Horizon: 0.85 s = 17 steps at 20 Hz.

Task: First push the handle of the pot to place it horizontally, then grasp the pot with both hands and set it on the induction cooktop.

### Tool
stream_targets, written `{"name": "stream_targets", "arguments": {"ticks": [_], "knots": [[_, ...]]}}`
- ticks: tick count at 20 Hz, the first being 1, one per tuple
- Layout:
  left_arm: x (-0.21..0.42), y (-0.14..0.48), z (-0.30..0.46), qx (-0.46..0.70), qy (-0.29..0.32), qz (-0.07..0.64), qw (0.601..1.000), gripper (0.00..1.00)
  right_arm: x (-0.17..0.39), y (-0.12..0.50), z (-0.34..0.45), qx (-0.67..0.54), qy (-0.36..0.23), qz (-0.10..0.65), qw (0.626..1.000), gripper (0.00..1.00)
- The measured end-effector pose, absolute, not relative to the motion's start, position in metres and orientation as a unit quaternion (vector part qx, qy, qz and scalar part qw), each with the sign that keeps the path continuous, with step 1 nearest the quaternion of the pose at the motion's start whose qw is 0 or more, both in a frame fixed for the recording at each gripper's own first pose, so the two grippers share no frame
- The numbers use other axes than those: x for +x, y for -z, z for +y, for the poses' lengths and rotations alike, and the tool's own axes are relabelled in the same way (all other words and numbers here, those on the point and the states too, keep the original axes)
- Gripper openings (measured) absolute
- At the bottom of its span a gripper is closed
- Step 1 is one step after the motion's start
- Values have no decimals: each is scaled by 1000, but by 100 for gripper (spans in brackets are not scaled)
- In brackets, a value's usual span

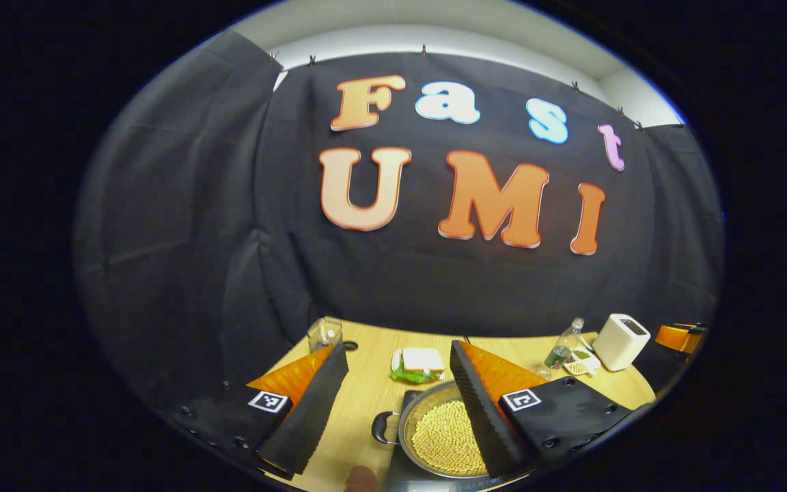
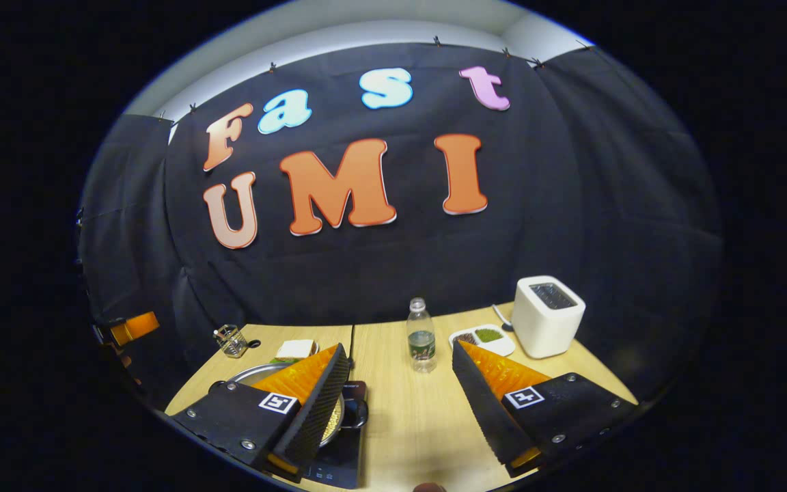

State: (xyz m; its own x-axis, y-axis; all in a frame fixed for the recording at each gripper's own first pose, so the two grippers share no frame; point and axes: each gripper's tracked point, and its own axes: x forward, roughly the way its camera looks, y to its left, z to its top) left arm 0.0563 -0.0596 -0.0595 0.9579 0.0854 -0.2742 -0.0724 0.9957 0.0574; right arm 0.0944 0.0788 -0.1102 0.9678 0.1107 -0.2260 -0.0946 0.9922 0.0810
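Steel pot (image 1: 438,430) of yellow grains sits on the induction cooktop (image 2: 339,444).

pot (image 2: 335,417) on cooktop (image 2: 339,454), right gripper (image 2: 400,383) spread

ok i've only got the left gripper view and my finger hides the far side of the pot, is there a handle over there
observer: yes. In the right gripper view the pot has a loop handle on that side, lying over the cooktop.
operator: and is the right gripper holding anything
observer: no. The right gripper is open over bare table beside the cooktop, with the bottle standing ahead of it.
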Motion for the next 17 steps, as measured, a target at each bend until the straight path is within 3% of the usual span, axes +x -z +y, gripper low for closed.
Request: {"name": "stream_targets", "arguments": {"ticks": [6, 9, 12, 17], "knots": [[17, -43, -65, -6, -53, 47, 997, 99, 37, 38, 36, -25, -46, 28, 998, 95], [-11, -84, -83, -22, -22, 26, 999, 98, 16, 19, 24, -38, -53, 8, 998, 95], [-35, -108, -109, -30, 22, 16, 999, 99, -1, -4, 8, -33, -48, -20, 998, 94], [-54, -132, -115, -11, 14, -3, 1000, 99, -15, -17, -7, -24, -52, -38, 998, 94]]}}
